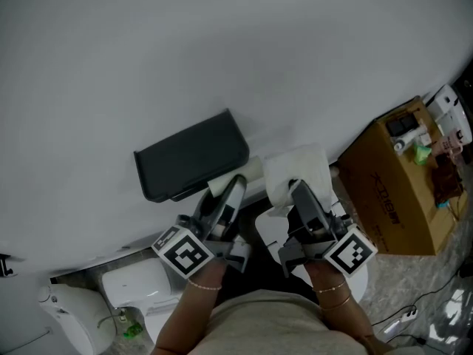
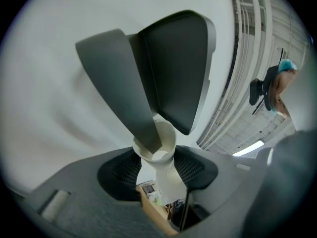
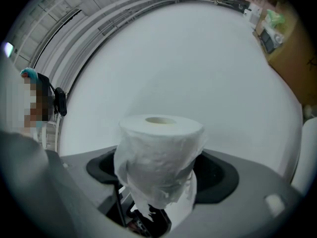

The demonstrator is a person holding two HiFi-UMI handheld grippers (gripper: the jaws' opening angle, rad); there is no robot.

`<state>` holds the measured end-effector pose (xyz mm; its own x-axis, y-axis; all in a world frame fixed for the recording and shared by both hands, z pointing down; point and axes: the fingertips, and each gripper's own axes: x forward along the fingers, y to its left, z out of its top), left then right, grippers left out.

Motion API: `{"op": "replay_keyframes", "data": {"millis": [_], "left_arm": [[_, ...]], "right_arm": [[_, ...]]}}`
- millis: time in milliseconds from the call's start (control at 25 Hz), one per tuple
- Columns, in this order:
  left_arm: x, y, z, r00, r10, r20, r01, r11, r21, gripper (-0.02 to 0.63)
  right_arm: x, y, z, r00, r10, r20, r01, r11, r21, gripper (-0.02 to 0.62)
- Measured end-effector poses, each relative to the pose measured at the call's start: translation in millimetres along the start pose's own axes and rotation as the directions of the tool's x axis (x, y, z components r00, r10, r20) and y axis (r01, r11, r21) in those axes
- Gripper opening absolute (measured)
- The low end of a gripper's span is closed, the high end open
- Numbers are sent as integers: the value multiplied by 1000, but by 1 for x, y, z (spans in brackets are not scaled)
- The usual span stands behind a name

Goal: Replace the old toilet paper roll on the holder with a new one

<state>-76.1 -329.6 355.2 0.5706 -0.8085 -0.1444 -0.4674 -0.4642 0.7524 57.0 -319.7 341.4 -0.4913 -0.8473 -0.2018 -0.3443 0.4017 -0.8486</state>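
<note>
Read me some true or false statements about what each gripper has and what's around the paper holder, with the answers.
1. The right gripper holds a full white roll. True.
2. The left gripper is empty. False: its jaws are closed on an empty tube.
3. The holder is dark grey and sits on a white wall. True.
4. The cardboard box stands at the person's left. False: it stands at the right.

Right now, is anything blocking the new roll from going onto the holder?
Yes. The old cardboard core sits on the holder arm, gripped by the left claw. The new roll is beside it in the right claw.
</note>
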Motion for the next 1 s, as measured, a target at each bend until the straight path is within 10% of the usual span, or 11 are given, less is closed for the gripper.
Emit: {"op": "replay_keyframes", "data": {"millis": [1000], "left_arm": [[64,-22,-31,981,-154,-115,149,988,-51,209]], "right_arm": [[-26,-10,53,987,-72,142,86,991,-102,426]]}}
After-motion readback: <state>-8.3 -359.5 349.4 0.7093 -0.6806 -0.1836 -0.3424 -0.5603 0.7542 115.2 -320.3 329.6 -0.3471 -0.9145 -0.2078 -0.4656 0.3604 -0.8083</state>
